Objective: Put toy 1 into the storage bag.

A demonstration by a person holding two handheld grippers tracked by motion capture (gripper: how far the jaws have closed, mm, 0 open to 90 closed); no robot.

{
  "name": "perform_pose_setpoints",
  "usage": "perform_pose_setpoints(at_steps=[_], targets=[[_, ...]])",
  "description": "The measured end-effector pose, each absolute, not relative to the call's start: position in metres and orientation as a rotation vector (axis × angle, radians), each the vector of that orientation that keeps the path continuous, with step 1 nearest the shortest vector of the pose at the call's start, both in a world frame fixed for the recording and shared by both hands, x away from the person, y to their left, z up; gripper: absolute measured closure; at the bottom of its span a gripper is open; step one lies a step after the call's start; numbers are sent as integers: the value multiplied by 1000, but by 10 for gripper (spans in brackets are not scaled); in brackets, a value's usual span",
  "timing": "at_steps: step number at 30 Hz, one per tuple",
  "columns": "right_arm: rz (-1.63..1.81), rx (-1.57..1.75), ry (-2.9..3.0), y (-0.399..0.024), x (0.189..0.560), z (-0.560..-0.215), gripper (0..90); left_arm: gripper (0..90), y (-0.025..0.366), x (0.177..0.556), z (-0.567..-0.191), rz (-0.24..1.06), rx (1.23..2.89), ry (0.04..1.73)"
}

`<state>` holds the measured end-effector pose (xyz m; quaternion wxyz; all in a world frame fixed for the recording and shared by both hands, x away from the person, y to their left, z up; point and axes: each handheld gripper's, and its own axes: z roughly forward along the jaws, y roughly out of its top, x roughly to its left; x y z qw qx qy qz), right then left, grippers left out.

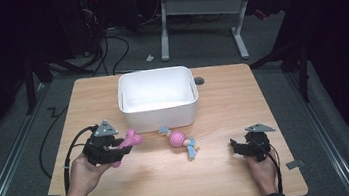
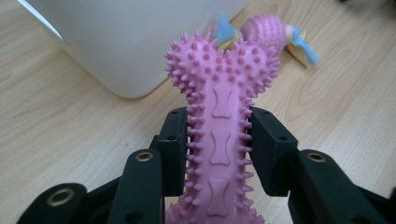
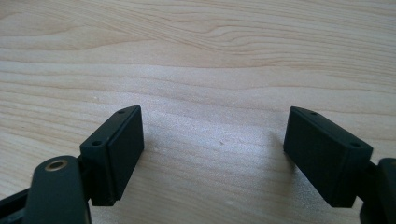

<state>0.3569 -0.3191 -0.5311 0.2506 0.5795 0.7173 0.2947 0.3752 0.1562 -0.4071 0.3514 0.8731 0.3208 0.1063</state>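
- While the person's left hand [image 1: 83, 172] rests on the table [image 1: 137, 183] near its left edge, the left gripper [image 1: 118, 146] it holds is clamped on a pink spiky bone toy [image 1: 130, 141].
- Seen in the left gripper view, the two black jaws press on either side of the bone toy's [image 2: 220, 135] shaft, and its knobbed, forked head sticks out past the jaw tips.
- That shaft carries small raised bone shapes along its flat face and rows of soft spikes along its edges.
- Beyond the bone's head stands a white bin [image 1: 157, 97], set toward the table's far edge and about midway between left and right; its inside looks bare.
- Its rounded front wall [image 2: 135, 42] shows in the left gripper view, just past the held toy.
- A second toy [image 1: 180, 140], a pink studded ball with blue and yellow fabric ends, lies on the table just in front of the bin, near the middle.
- It [image 2: 275, 32] is apart from the bone toy and from both grippers.
- Near the table's right edge, the right hand [image 1: 264, 167] holds the right gripper [image 1: 239, 148] low over the wood.
- From the right gripper view its jaws stand wide apart with bare tabletop [image 3: 210, 70] between them, gripping nothing.
- A small dark round hole [image 1: 199, 81] sits in the table just right of the bin.
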Motion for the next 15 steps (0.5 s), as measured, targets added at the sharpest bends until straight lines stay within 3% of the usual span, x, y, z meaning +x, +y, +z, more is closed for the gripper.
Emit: perform_pose_setpoints(at_steps=[15], targets=[[803, 1576, 1953, -319, 357, -531, 201, 600, 152, 399, -368, 260, 2216, 787]])
